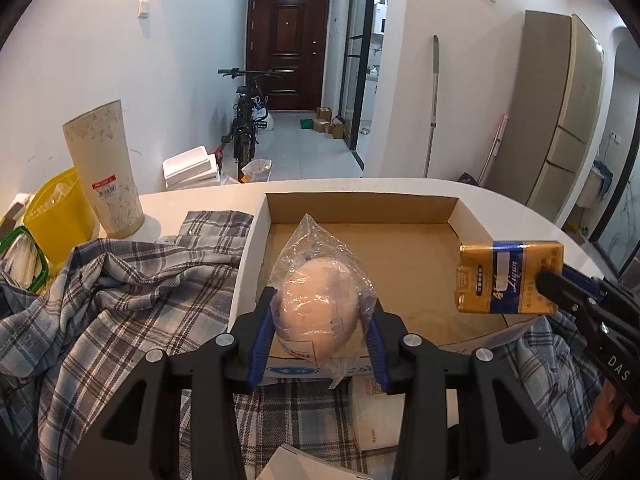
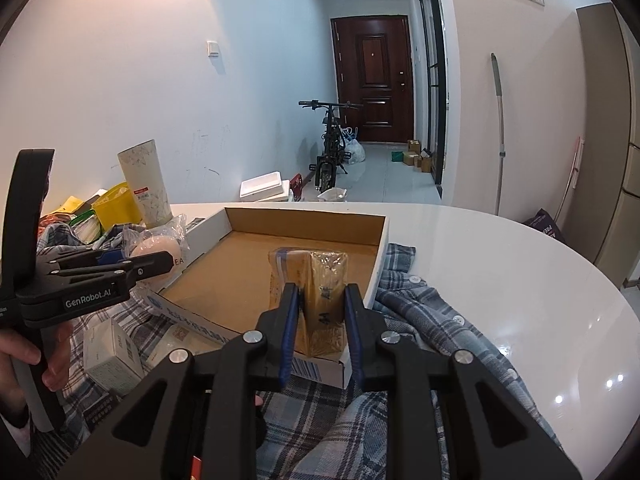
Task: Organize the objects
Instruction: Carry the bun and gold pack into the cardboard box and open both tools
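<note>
My left gripper (image 1: 320,308) is shut on a pale round object in a clear plastic bag (image 1: 318,300), held over the near edge of an open cardboard box (image 1: 400,256). My right gripper (image 2: 320,300) is shut on a gold and blue pack (image 2: 324,300), held above the box's (image 2: 240,276) near right corner. In the left wrist view the pack (image 1: 508,276) and the right gripper (image 1: 560,292) show at the right. In the right wrist view the left gripper (image 2: 160,262) and the bagged object (image 2: 156,248) show at the left.
The box lies on a plaid shirt (image 1: 120,288) on a white round table (image 2: 500,272). A tall beige cup (image 1: 104,172), a yellow container (image 1: 56,216) and small white boxes (image 2: 112,356) stand at the left. A bicycle (image 1: 248,120) stands in the hallway beyond.
</note>
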A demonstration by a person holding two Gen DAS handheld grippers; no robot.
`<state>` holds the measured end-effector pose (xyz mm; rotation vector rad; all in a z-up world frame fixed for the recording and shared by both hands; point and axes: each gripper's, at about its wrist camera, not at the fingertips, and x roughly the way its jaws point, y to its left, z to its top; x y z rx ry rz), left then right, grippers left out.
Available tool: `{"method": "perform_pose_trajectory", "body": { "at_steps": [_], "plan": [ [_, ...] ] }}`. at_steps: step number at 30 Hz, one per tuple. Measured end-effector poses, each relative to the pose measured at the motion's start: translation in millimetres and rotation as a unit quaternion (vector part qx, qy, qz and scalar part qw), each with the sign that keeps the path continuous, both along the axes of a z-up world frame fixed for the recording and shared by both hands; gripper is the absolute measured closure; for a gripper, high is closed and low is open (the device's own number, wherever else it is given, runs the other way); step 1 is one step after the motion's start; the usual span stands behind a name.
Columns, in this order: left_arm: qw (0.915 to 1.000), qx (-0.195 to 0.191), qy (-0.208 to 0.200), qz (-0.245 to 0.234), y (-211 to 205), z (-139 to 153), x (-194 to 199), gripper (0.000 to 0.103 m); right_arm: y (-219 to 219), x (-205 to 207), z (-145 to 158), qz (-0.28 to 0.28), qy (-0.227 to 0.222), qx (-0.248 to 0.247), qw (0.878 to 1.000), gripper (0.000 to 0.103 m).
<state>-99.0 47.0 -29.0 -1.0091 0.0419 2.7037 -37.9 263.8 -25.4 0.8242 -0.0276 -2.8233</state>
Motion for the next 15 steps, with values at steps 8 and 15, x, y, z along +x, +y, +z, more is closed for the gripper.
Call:
{"method": "perform_pose_trajectory", "body": {
  "at_steps": [8, 15],
  "plan": [
    [0.9996, -0.005, 0.026, 0.007, 0.8, 10.4, 9.1, 0.027, 1.4, -0.5, 2.3, -0.005, 0.001, 0.003, 1.000, 0.056],
    [0.9964, -0.027, 0.077, 0.022, -5.3, 43.2, 32.0, 0.016, -2.3, 25.4, 35.8, -0.031, 0.089, 0.038, 0.995, 0.014]
  ]
}}
